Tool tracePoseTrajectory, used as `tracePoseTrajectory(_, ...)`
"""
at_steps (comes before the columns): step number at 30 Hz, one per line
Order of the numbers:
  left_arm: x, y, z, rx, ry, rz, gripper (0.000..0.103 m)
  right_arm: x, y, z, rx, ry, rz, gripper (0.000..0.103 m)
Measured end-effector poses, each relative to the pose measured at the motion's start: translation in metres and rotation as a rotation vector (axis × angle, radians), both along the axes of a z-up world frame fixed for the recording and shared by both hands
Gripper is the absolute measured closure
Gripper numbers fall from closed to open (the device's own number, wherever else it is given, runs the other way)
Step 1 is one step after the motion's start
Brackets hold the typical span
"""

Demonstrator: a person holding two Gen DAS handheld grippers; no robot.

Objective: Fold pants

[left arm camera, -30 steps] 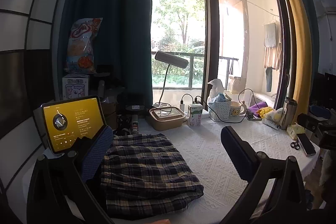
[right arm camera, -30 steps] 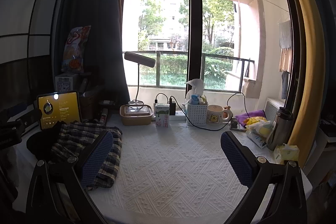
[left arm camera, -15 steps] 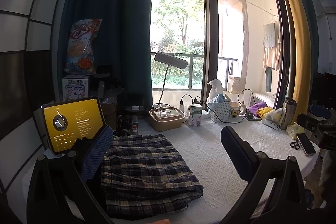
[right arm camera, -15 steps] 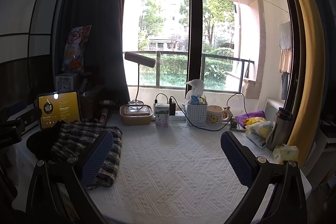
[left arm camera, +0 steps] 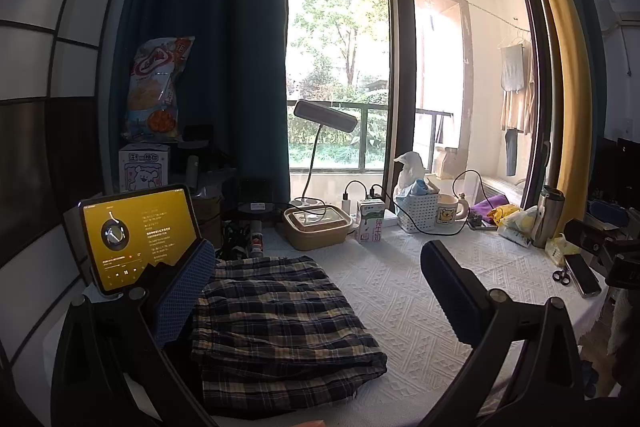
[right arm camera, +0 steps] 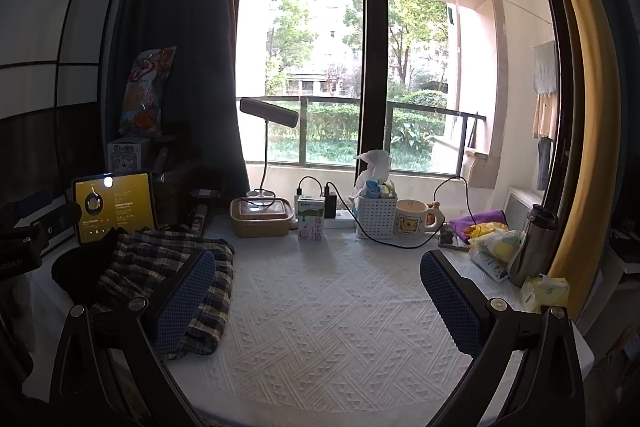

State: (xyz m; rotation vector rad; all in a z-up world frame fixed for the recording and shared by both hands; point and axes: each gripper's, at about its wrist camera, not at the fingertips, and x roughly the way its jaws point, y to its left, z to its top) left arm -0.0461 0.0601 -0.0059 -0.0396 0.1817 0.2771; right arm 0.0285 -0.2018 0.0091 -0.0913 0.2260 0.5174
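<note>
we've got the plaid pants (left arm camera: 276,327) folded in a stack near the left edge of the tabletop (right arm camera: 340,307), beside the tablet (left arm camera: 136,231). left claw (left arm camera: 320,299) and right claw (right arm camera: 320,303) both hang released, gripping nothing.

Folded plaid pants (left arm camera: 280,327) lie on the table (left arm camera: 400,299) under the gaping left tool (left arm camera: 316,291).

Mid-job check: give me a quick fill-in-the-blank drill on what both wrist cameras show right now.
1. The plaid pants lie ____ into a compact stack on the white tablecloth.
2. Both the left gripper and the right gripper are ____, holding nothing.
3. The tablet behind the pants shows a ____ screen.
4. The mug stands right of the white ____.

Missing words: folded; open; yellow; basket
</note>
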Motion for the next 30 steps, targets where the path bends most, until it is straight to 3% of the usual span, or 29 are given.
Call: tracePoseTrajectory(30, -0.0009, -0.0022, 0.0035, 0.001, -0.001, -0.001, 0.001, -0.0002, -0.0008, -0.0001, -0.001, 0.0, 0.002, 0.0)
